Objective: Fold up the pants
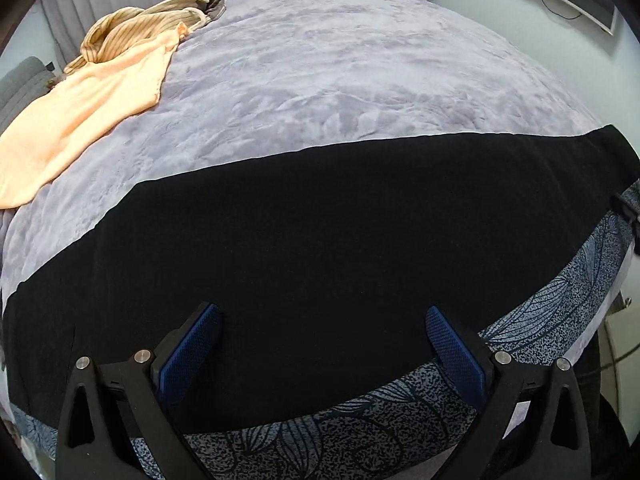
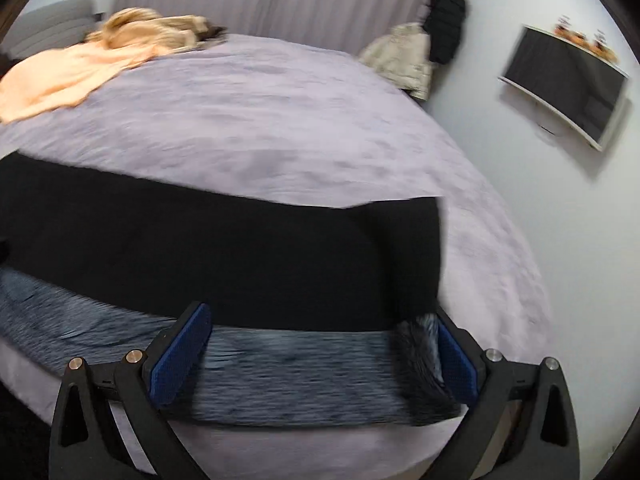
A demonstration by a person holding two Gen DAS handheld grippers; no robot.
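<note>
Left tongs (image 1: 322, 330) hang wide apart over the near edge of the pants (image 1: 312, 232), gripping nothing, and the right tongs (image 2: 320, 332) are just as far apart at the pants' right end, where a patterned corner stands up beside the right pad, though blur hides whether they touch. Black and long, the pants lie flat across the near side of the bed (image 1: 320, 72), seemingly folded lengthwise leg on leg, on a leaf-print cloth (image 1: 540, 320). I judge the crosswise folds are all left to do, so the task looks under half done
</note>
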